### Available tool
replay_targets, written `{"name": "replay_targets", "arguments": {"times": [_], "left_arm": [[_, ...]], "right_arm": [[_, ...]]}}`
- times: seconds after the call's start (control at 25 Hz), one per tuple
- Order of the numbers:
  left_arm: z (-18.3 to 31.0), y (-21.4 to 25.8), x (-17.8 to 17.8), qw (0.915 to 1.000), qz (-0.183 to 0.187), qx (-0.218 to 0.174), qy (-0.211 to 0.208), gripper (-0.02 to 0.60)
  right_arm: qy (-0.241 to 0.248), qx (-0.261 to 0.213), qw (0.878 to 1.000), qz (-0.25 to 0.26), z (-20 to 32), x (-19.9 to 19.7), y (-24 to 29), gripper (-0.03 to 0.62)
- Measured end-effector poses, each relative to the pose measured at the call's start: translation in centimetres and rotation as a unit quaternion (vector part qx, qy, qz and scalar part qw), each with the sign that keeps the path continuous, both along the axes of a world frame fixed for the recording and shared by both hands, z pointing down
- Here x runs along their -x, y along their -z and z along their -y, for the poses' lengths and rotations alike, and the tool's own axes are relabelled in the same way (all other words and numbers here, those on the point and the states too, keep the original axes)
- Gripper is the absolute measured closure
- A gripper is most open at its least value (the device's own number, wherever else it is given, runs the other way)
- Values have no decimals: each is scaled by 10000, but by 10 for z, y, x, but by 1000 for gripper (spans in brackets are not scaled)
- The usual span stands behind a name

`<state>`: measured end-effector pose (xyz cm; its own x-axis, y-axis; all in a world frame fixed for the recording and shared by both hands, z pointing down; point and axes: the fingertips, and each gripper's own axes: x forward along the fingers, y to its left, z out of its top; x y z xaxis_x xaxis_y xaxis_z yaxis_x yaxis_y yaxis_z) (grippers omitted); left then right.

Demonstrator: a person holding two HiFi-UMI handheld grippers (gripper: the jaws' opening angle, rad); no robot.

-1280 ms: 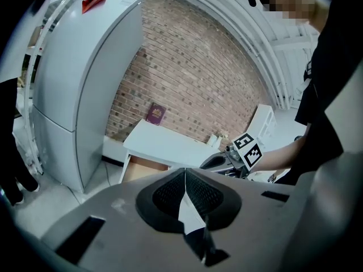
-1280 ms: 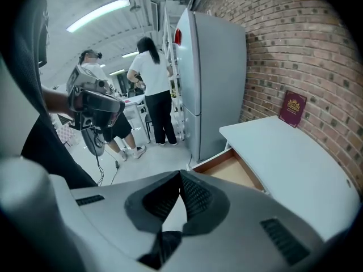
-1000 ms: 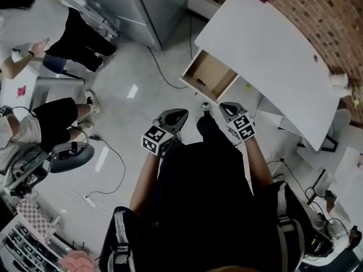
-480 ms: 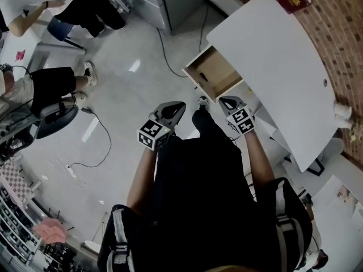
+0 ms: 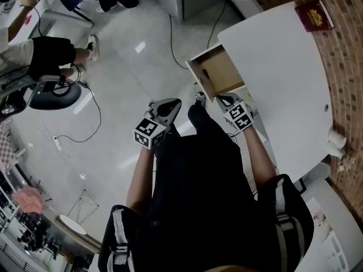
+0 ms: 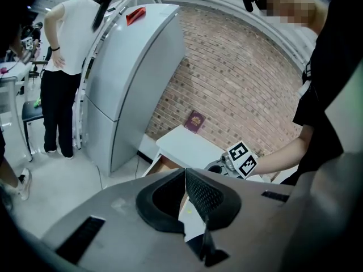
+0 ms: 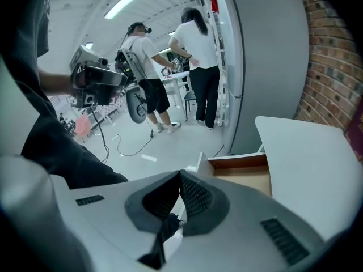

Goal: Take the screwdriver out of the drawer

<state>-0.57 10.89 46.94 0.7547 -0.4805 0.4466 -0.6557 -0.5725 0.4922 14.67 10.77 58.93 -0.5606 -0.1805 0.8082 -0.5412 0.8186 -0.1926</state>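
1. The left gripper [image 5: 172, 103] is held out in front of the person's body, its jaws pressed together with nothing between them
2. The right gripper [image 5: 223, 100] is also clenched and empty, just beside the open drawer [image 5: 227, 75] of a white table [image 5: 278, 78]
3. The screwdriver [image 5: 205, 72], a small dark shape, lies inside the drawer, apart from both grippers

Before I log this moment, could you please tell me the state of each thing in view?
Drawer: open.
Left claw: shut, empty.
Right claw: shut, empty.
Book: closed, flat on the table.
Dark item: lying in the drawer, too small to identify.
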Motion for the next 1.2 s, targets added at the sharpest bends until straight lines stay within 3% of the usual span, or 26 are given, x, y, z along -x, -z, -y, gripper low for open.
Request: {"name": "replay_targets", "arguments": {"times": [0.52, 0.8, 1.04, 1.2], "left_arm": [[-19, -4, -3, 9980, 22, 153, 619, 563], [-17, -13, 8, 9969, 44, 228, 747, 565], [-18, -27, 12, 9961, -95, 360, 803, 563], [-14, -43, 12, 9961, -134, 488, 724, 563]], "right_arm": [[266, 494, 9984, -96, 4, -11, -49, 537], [46, 618, 9977, -262, 24, -12, -91, 537], [-570, 587, 9946, -642, 47, -23, -135, 537], [-669, 765, 9924, -697, 56, -22, -165, 536]]}}
